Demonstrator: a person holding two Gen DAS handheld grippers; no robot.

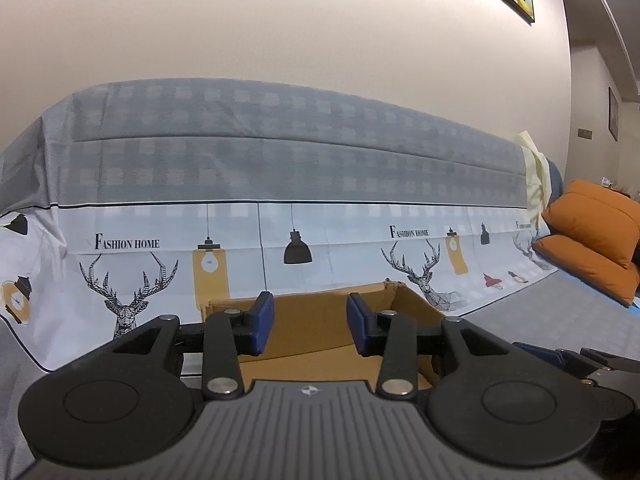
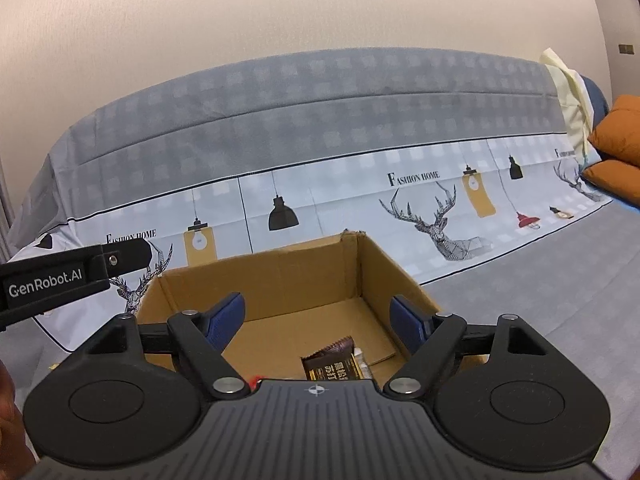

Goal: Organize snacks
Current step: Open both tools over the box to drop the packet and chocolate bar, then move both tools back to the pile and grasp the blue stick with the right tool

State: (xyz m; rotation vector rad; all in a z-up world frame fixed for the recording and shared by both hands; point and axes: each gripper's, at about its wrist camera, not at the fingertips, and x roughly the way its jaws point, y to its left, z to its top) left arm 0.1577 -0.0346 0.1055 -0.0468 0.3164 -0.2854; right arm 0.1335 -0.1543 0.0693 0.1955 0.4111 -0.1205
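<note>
A sofa (image 2: 320,128) under a printed cover fills the background, with orange cushions (image 1: 592,240) at its far right. On the grey seat in front stands an open cardboard box (image 2: 312,272), flaps up, the place for the snacks.

Both grippers hover at the box's near edge, pointing slightly down into it. The right gripper (image 2: 318,320) is spread wide with nothing between its blue pads (image 2: 228,316). The left gripper (image 1: 310,328) is parted more narrowly and is also empty; only the box's inner wall shows through the gap.

On the box floor, just below the right gripper, lies a dark brown snack packet (image 2: 334,362), with a smaller pale item (image 2: 359,356) touching its right side. A scrap of red (image 2: 253,380) peeks out at the camera body's edge; what it is cannot be told.

The step in hand looks like a release into the box. To do it well, lift both grippers straight up and clear of the walls before swinging away, so a pad does not catch a flap and drag the box. No other loose snacks show in either view, so look for them first.
</note>
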